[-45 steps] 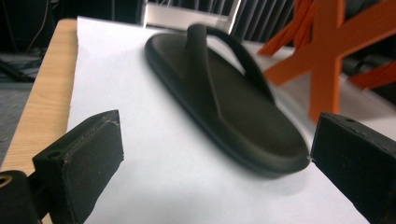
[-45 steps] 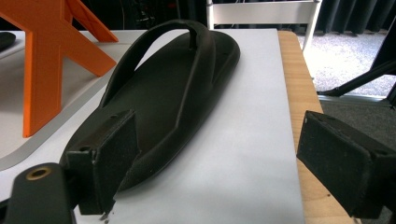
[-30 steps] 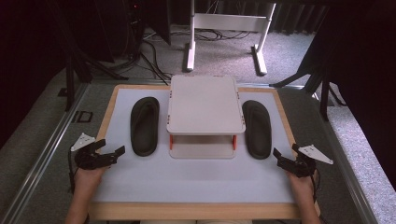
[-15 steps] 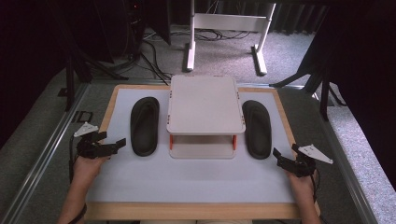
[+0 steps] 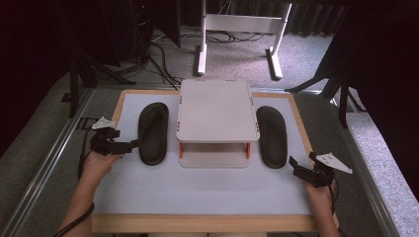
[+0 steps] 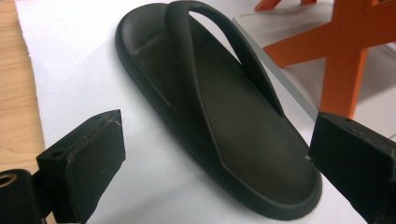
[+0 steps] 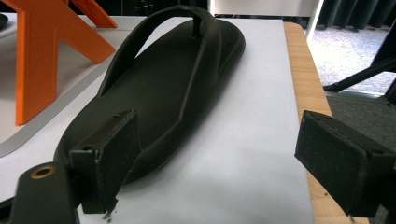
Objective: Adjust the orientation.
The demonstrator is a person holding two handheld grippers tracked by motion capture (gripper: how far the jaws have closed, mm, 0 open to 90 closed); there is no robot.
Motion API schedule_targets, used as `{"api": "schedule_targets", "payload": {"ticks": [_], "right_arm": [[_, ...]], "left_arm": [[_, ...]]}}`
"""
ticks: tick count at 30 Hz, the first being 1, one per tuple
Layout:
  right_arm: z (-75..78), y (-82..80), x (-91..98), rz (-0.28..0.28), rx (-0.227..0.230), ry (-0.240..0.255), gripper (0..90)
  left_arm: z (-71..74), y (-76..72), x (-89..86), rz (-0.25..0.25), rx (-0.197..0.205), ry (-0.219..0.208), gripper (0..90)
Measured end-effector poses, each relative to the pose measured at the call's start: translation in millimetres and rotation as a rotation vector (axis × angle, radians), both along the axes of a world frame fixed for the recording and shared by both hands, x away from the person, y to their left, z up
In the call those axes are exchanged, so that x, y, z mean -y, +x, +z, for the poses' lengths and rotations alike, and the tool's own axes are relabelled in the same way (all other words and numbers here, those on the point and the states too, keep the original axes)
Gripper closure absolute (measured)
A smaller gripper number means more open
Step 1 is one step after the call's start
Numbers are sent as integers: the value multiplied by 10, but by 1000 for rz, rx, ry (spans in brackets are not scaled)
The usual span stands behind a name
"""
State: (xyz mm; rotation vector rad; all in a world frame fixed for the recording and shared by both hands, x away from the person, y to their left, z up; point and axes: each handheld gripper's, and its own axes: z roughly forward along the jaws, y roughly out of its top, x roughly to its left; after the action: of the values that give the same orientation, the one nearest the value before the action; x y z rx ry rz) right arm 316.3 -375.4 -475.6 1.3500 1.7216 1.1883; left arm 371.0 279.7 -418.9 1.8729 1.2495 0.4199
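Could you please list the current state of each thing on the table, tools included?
Left tool: open, empty, beside the left slipper.
Right tool: open, empty, near the heel of the right slipper.
Left slipper: flat on the mat, sole down, not gripped.
Right slipper: flat on the mat, sole down, not gripped.
Two-tier rack: upright between the slippers, top shelf bare.
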Motion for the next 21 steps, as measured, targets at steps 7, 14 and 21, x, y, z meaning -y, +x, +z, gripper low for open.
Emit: {"api": "schedule_targets", "payload": {"ticks": [7,14,21], "right_arm": [[-5,4,-19,-1,-2,-15,135],[-6,5,-18,6,-5,-14,135],[-9,5,-24,8,-11,-22,136]], "left_arm": [[6,182,90,-10,-39,20,34],[-3,395,212,-49,-113,63,34],[38,599,287,-44,-154,87,48]]}}
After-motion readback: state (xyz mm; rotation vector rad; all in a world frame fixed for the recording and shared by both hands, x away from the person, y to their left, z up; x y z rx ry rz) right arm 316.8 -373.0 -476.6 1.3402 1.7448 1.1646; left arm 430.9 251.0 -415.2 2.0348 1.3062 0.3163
